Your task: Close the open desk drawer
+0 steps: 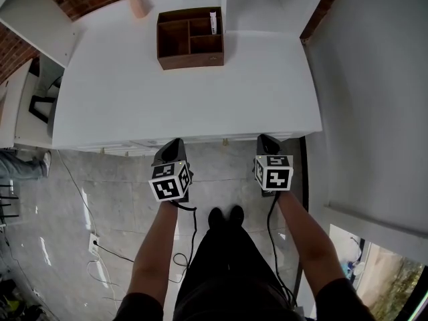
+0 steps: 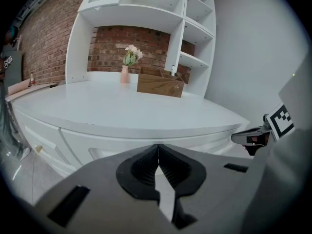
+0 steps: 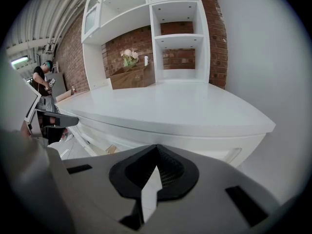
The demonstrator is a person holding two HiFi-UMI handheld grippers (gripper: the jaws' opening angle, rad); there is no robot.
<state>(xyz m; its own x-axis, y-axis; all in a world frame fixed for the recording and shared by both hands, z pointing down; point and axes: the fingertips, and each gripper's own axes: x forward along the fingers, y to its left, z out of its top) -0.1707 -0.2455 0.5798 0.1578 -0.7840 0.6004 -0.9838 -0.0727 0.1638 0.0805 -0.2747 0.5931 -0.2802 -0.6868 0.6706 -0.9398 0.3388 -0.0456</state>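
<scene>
L gripper [image 1: 175,143] & R gripper [image 1: 266,139]: both clenched, tips meeting, nothing btwn them. They're held side by side at the near edge of the white desk [image 1: 134,99], pointing at its front. Drawer [image 1: 207,141] is in the desk front, approx btwn the two grippers, and sticks out only a little. Can't tell if either gripper touches it. Far side of desk top: brown wood organizer [image 1: 190,42], w/ a pink vase [image 1: 138,5] just to its left.
</scene>
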